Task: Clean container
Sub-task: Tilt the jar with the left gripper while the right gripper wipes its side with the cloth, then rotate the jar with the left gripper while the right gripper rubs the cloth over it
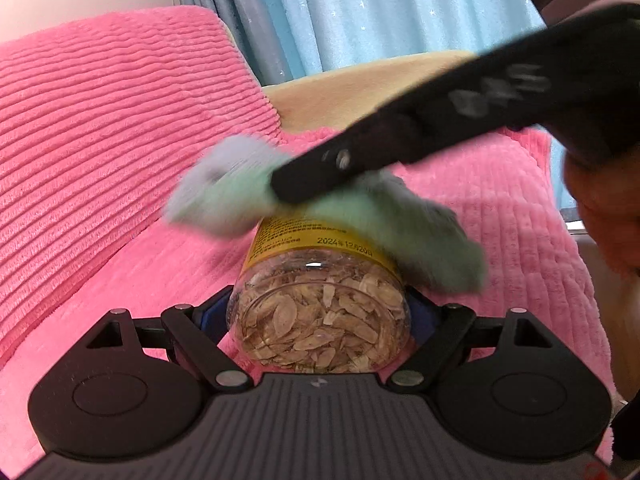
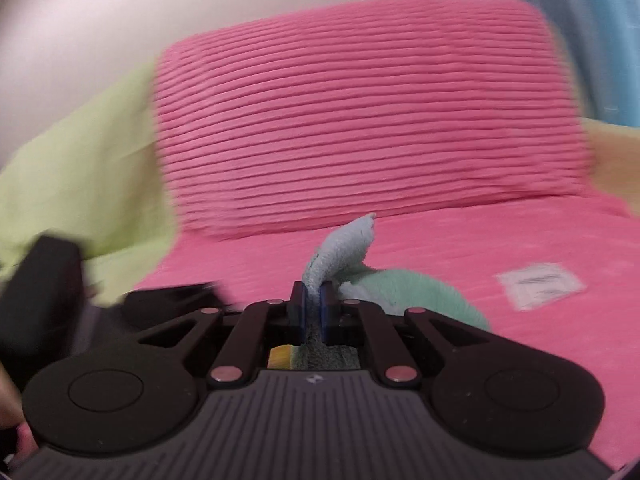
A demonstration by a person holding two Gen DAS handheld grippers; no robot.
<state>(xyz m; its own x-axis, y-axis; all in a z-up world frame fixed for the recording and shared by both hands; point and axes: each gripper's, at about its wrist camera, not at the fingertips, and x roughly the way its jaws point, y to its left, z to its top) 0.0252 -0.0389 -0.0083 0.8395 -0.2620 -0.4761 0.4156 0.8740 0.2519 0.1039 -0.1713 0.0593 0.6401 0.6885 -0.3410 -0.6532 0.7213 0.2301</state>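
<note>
Pink ribbed plush covers the sofa seat (image 1: 132,280), above which a clear plastic jar (image 1: 320,312) of dried slices, banded by a yellow label (image 1: 316,240), lies on its side, base toward the camera, clamped between the fingers of the left gripper (image 1: 320,316). Over the jar's far end, the right gripper (image 2: 314,308) presses a mint-and-grey cloth (image 1: 404,228) against the label, its jaws pinched tight on a fold of that cloth; the cloth is blurred in the left wrist view. Behind the jar, a matching pink cushion (image 2: 368,112) leans against the sofa back. A light green cushion (image 2: 80,176) sits beside the pink one, and a small white packet (image 2: 540,284) lies on the seat to the cloth's right. A pale blue star-print curtain (image 1: 380,12) hangs beyond the sofa.
</note>
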